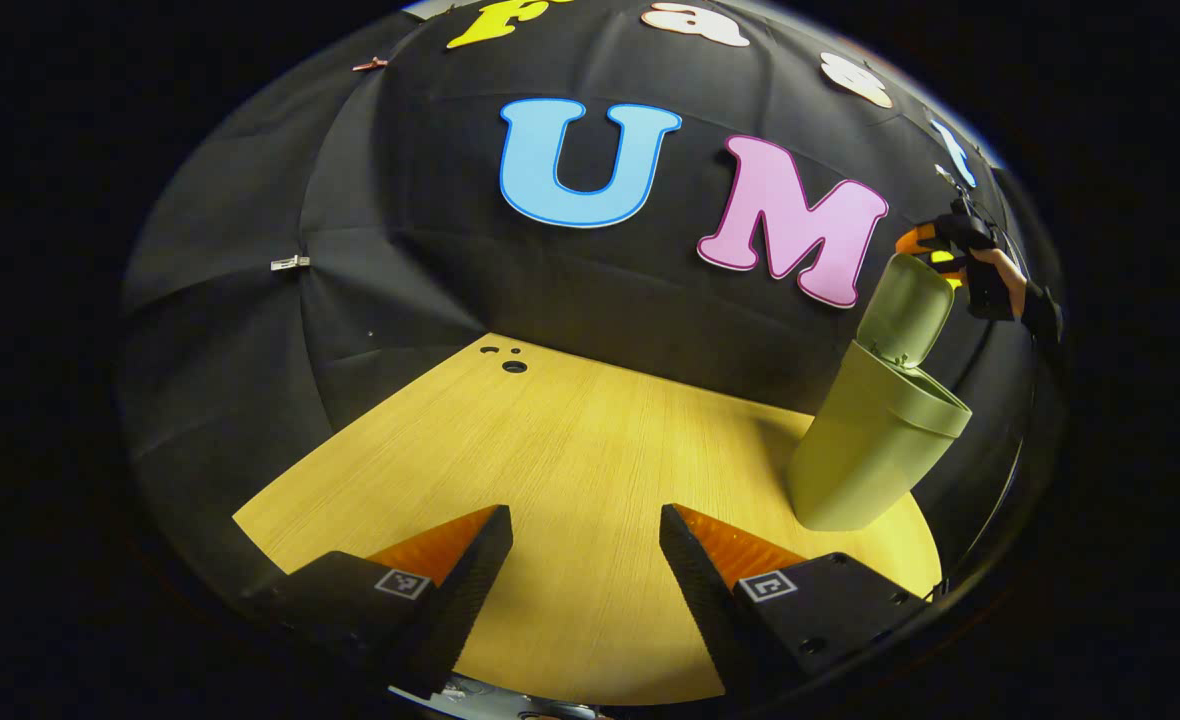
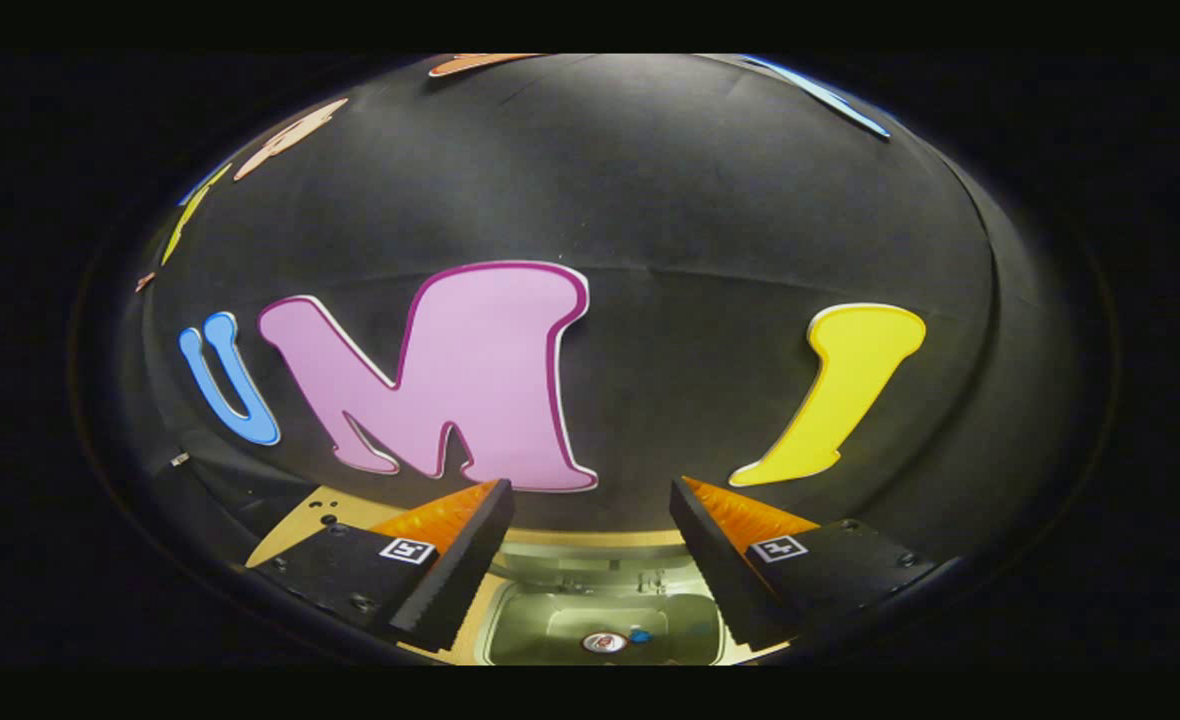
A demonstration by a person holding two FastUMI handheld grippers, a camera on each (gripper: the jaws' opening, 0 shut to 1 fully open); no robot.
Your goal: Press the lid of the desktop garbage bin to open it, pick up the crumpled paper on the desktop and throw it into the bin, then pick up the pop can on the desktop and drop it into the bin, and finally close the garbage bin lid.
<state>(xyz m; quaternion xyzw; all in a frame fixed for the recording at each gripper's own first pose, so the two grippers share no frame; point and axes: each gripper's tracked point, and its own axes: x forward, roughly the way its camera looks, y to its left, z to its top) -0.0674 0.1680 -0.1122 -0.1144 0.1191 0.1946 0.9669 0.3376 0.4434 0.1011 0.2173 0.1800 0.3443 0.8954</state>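
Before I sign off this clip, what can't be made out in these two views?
- Crumpled paper: not identifiable inside the garbage bin in the right gripper view; the edge cuts the interior off.
- Pop can: small round top at the bin's bottom, too small to confirm.
- Bin interior, left gripper view: hidden by the bin's wall and raised lid.
- Right gripper: small at the edge; jaw state unclear there.

- One green desktop garbage bin (image 1: 875,450), with one lid (image 1: 905,308) raised.
- One pop can (image 2: 605,642) inside the bin.
- One wooden desktop (image 1: 560,470).
- Two grippers: left gripper (image 1: 586,535), right gripper (image 2: 586,510).
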